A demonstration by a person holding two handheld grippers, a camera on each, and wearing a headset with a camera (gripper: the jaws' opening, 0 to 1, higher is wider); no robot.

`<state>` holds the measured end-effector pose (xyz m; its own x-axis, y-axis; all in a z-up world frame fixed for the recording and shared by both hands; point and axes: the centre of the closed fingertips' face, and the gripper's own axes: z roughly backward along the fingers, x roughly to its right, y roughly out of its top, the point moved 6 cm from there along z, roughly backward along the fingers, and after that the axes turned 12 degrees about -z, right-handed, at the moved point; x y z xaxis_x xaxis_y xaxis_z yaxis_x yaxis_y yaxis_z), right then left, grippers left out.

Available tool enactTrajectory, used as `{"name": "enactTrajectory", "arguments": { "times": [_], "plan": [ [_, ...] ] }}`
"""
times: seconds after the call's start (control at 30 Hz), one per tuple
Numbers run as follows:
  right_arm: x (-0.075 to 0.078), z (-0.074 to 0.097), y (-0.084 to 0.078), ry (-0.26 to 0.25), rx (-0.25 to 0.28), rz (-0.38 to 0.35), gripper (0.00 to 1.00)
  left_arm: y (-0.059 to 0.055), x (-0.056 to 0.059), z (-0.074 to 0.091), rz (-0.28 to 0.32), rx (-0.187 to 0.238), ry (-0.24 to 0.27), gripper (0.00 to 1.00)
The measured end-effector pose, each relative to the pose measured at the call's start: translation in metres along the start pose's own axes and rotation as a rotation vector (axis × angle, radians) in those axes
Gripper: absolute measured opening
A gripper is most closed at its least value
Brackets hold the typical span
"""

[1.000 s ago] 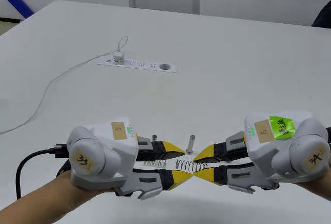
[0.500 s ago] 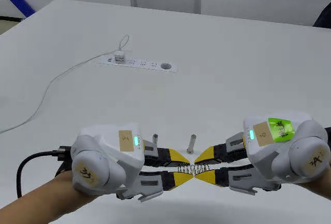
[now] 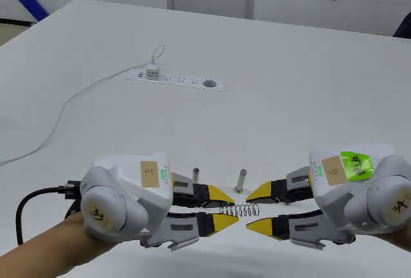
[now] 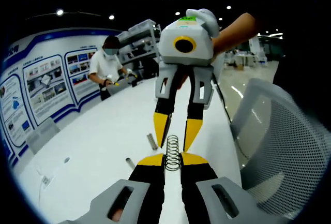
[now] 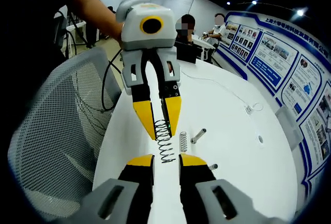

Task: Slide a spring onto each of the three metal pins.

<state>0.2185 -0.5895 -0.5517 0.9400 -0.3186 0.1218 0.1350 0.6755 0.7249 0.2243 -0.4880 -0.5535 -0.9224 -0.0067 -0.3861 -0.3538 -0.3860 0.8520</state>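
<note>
The left claw (image 4: 172,160) is pinching one end of a spring (image 3: 243,210) and holding it level just above the bench (image 3: 289,98). The right claw (image 5: 166,160) is standing open, its jaws lying either side of the spring's free end without clamping it.

The main risk is the spring flicking away. It is being held by a few coils only, so if the right claw closes off-centre it is likely to bend the spring sideways and pop it out of the left claw's pinch. Squeezing too hard is also likely to crush or kink the coils, and they would then be catching on a pin. The claws are working close to the loose parts, so a low sweep is risking a knock that sends them rolling.

Counting: two springs, the held one and another (image 5: 182,141) lying on the bench just beside it. Two pins are lying just beyond the claws, one (image 3: 195,174) nearer the left and one (image 3: 241,180) between the two. Neither is wearing a spring yet.
</note>
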Motion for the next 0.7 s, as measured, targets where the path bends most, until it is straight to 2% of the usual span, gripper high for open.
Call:
{"name": "enactTrajectory", "arguments": {
  "times": [0.17,0.27,0.4,0.5,0.6,0.7],
  "plan": [
    [-0.001,0.001,0.002,0.016,0.034,-0.026,0.11,0.002,0.001,0.001,-0.001,0.009,-0.005,0.09],
    [0.000,0.002,0.001,0.018,0.033,-0.056,0.11,0.002,0.002,0.000,-0.005,0.008,-0.004,0.10],
    [-0.002,0.004,0.001,0.028,0.035,-0.060,0.11,0.002,0.003,-0.001,-0.018,0.000,-0.011,0.10],
    [-0.003,0.009,0.007,0.055,0.080,-0.072,0.11,0.001,0.005,-0.002,-0.069,-0.035,-0.014,0.10],
    [-0.002,0.012,0.008,0.067,0.088,-0.088,0.11,0.002,0.004,-0.002,-0.069,-0.030,-0.014,0.10],
    [-0.002,0.015,0.012,0.080,0.117,-0.117,0.11,0.002,0.003,-0.002,-0.049,-0.021,-0.004,0.09]
  ]
}}
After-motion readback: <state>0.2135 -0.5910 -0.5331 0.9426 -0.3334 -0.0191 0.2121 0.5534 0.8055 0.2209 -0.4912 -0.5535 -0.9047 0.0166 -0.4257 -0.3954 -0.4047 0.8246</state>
